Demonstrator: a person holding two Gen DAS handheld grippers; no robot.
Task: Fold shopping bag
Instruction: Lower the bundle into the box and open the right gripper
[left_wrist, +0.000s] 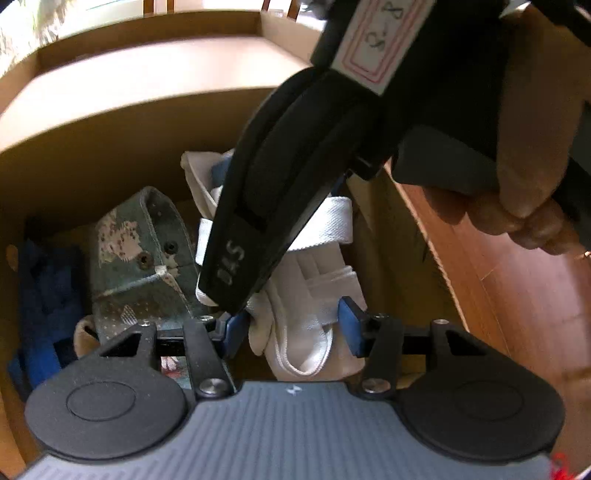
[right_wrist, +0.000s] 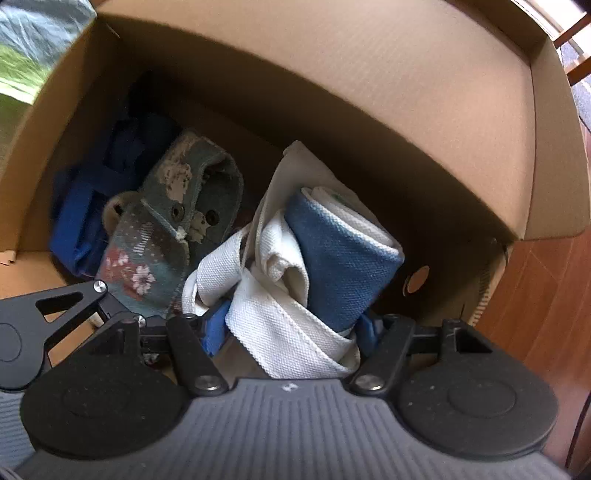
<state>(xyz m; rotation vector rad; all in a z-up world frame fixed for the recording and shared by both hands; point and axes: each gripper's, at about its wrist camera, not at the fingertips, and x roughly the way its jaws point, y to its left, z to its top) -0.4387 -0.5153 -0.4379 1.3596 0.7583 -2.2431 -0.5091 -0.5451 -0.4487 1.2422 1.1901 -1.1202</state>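
Right wrist view: my right gripper pinches the folded bag inside the box; next, release.

Seemingly "045" on right tool

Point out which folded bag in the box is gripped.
The white-and-blue canvas bag with white straps, rightmost in the cardboard box; the floral green bag and dark blue bag lie untouched.
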